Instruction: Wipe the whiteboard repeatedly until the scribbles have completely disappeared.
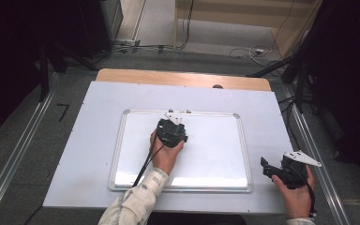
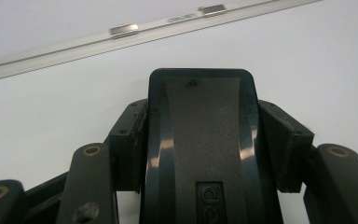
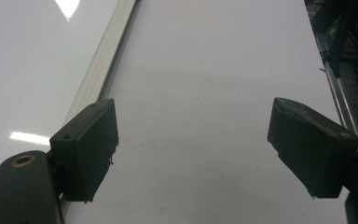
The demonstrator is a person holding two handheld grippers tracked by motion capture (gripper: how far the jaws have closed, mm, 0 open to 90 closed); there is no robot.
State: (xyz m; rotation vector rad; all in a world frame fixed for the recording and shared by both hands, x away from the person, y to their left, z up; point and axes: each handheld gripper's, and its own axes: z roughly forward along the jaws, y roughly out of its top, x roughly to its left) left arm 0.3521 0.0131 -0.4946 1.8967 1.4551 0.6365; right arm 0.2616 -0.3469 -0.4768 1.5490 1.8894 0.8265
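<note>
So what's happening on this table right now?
A person is working over a whiteboard lying flat on the table, with a handheld gripper in each hand. The left gripper is over the upper part of the board, its fingers closed on a black whiteboard eraser. The right gripper rests off to the board's right side, its fingers spread open with nothing between them.

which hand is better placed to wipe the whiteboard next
Left, probably. The left gripper is already over the whiteboard near its top edge, its jaws shut on the black eraser. The right gripper sits off the board at its right, jaws open and empty.
</note>
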